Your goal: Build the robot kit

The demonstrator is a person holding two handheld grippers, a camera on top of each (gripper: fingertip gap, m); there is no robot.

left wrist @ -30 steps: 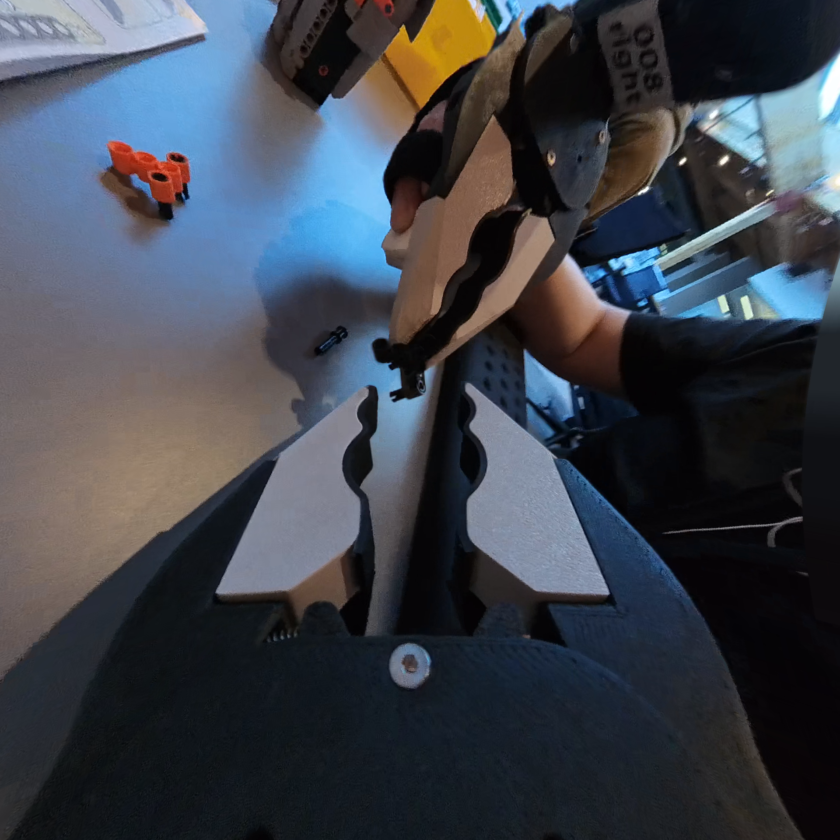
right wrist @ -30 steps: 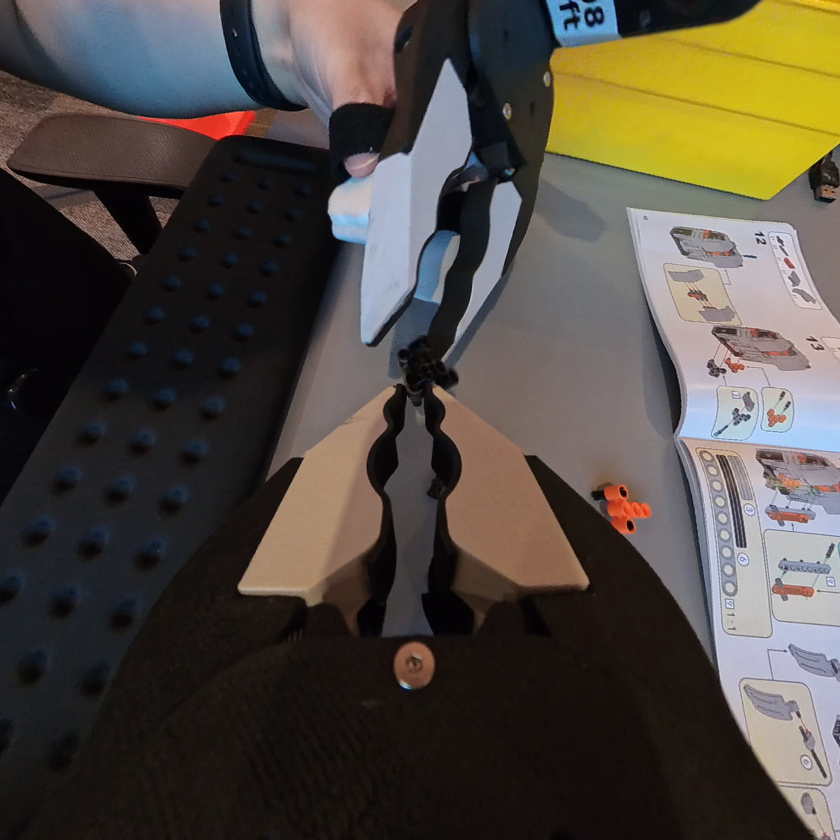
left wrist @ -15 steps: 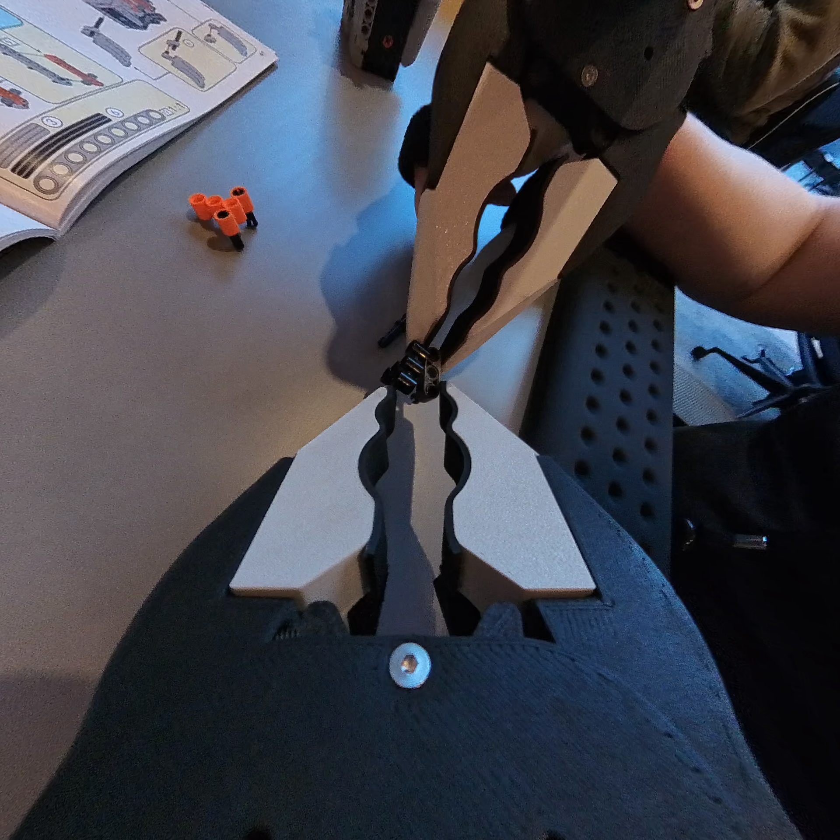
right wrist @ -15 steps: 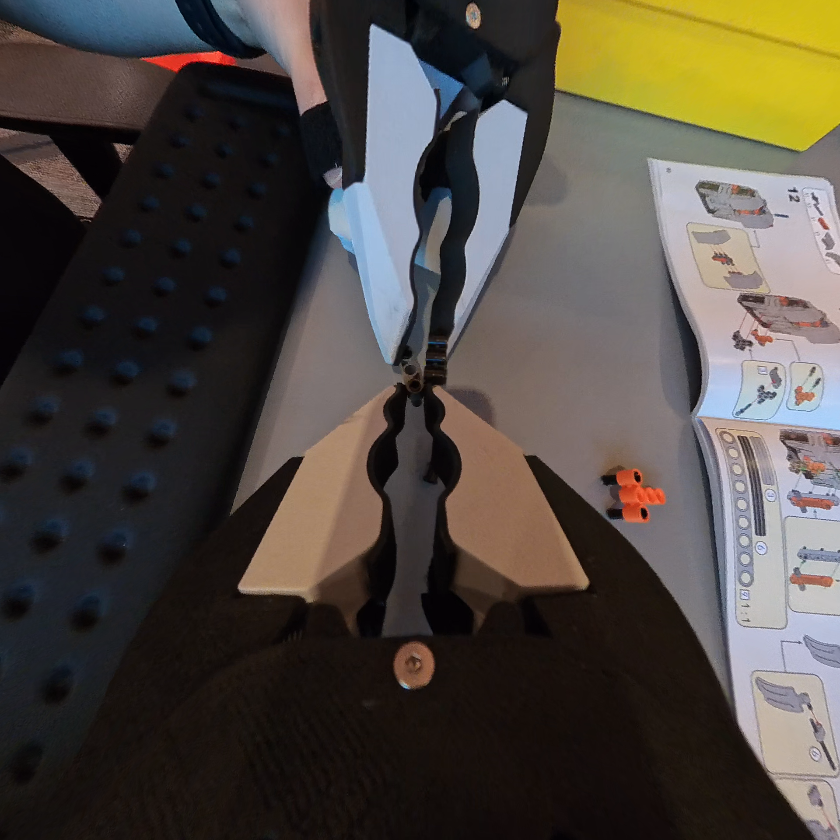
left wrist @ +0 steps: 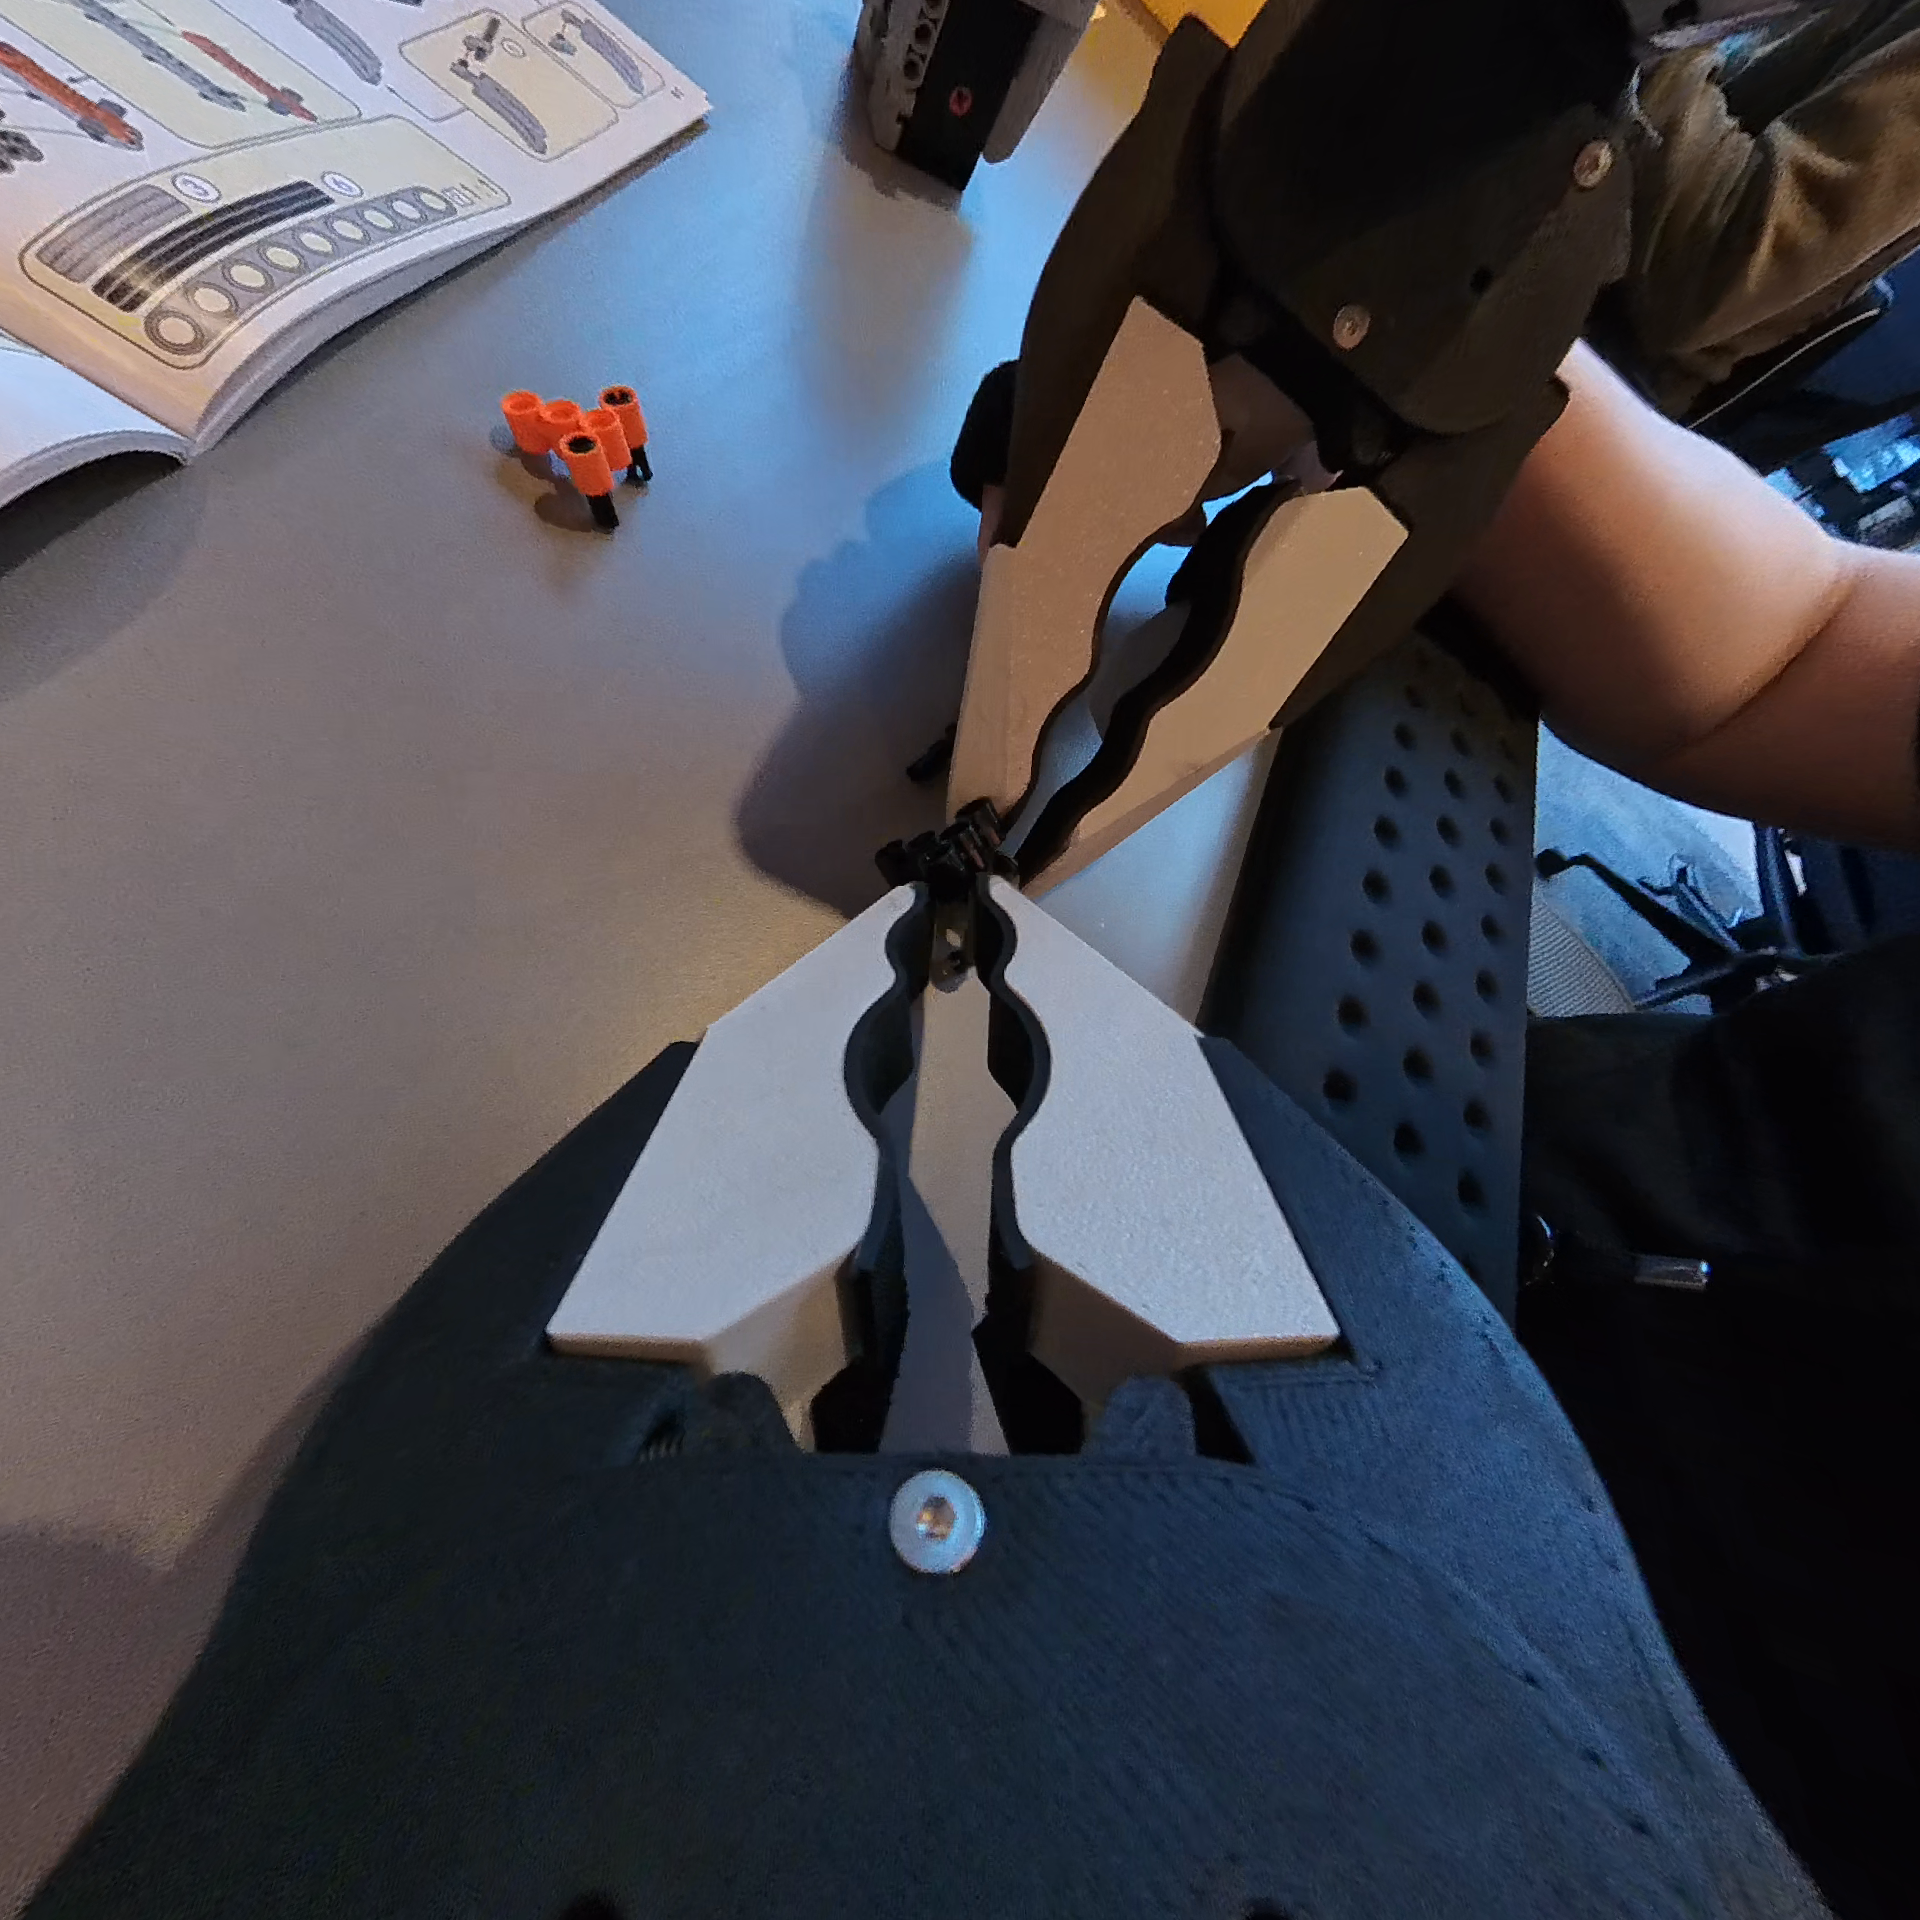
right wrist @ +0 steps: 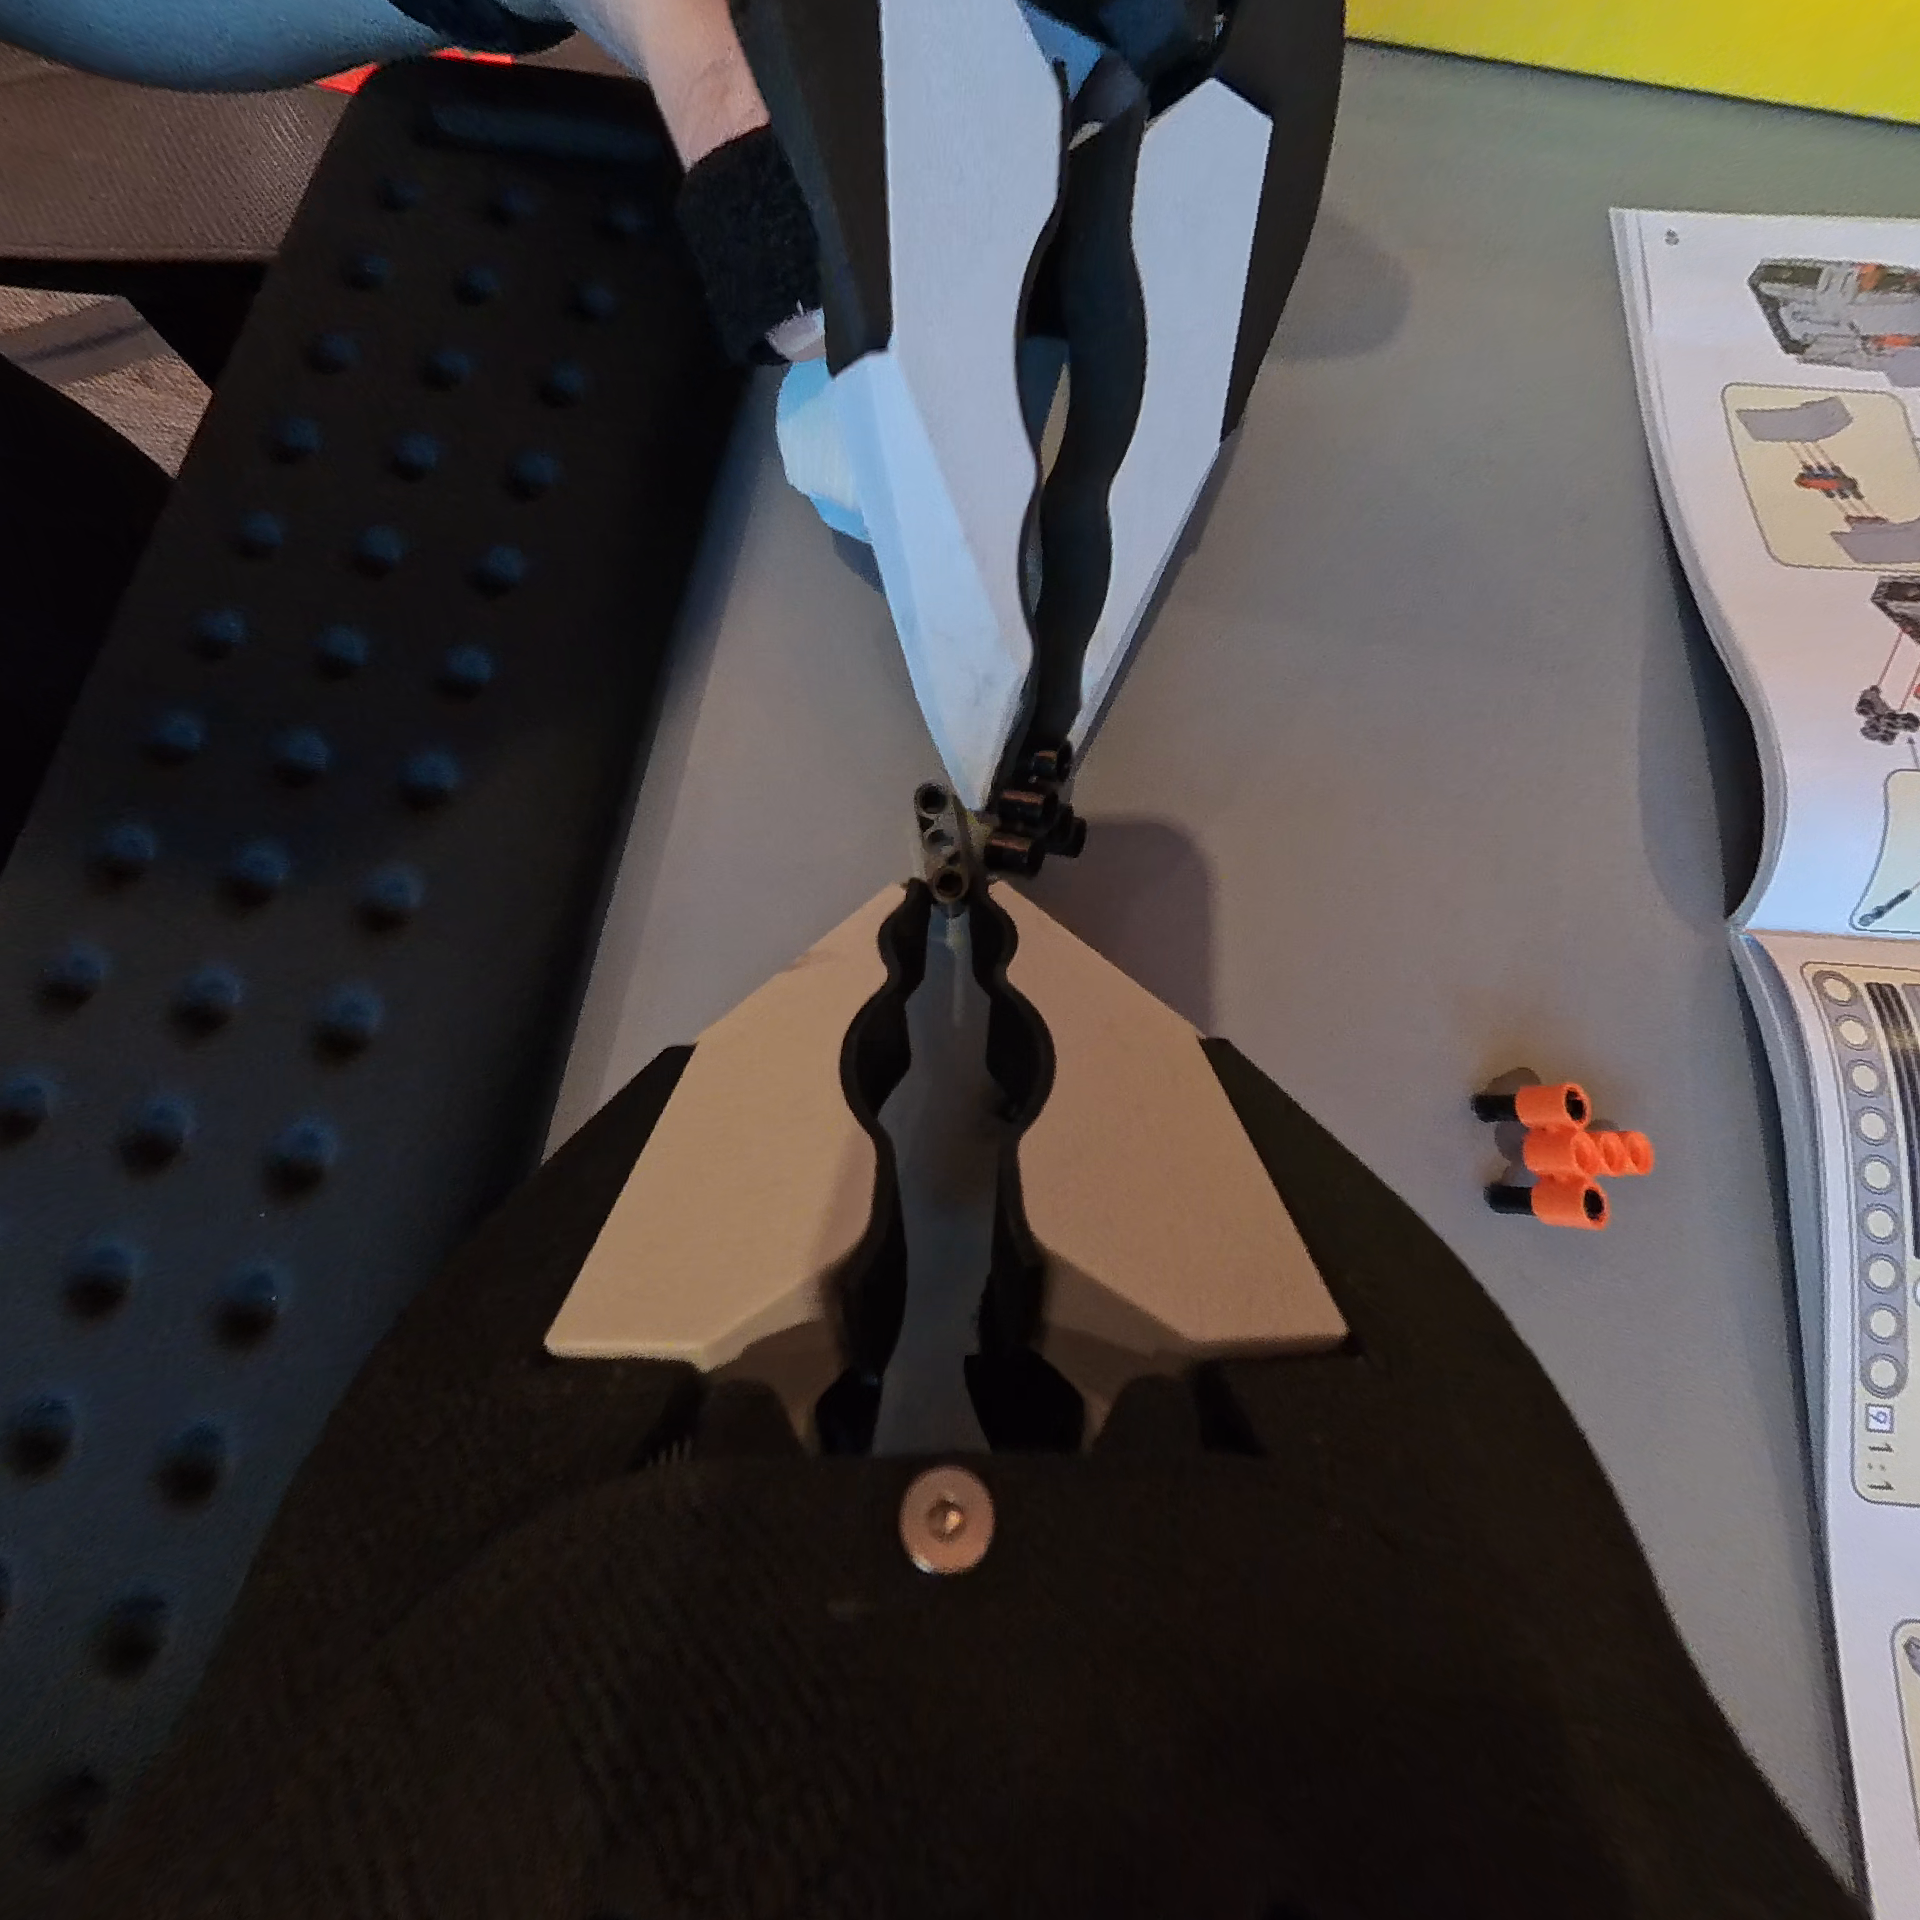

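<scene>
My two grippers meet tip to tip just above the grey table point(left wrist: 312, 831). Between the tips is a small black assembly point(left wrist: 940, 852) of connector pieces, with a thin dark grey holed beam point(right wrist: 938, 842) on its side. My left gripper point(left wrist: 951, 904) is shut narrowly on it from below in its own view; it comes down from the top in the right wrist view point(right wrist: 1023, 769). My right gripper point(right wrist: 951, 904) is shut on the same assembly point(right wrist: 1029, 821) and enters the left wrist view point(left wrist: 992, 821) from the upper right. Which piece each one pinches is not clear.
An orange connector with black pins point(left wrist: 577, 436) point(right wrist: 1558, 1153) lies on the table. An open instruction booklet point(left wrist: 260, 156) point(right wrist: 1849, 935) lies beyond it. A loose black pin point(left wrist: 930, 753) lies half hidden behind the right gripper. A black perforated chair part point(left wrist: 1403, 987) point(right wrist: 260, 831) borders the table edge. A yellow box point(right wrist: 1662, 42) and a grey-black model point(left wrist: 956, 73) stand at the back. Less than 4 cm separates the two grippers' tips. Both grippers' tips are roughly 25 cm from the grey-black model point(left wrist: 956, 73).
My left gripper was open and empty a second ago; it has closed onto the black assembly held by the right gripper. Both grippers have moved together, tip to tip.
</scene>
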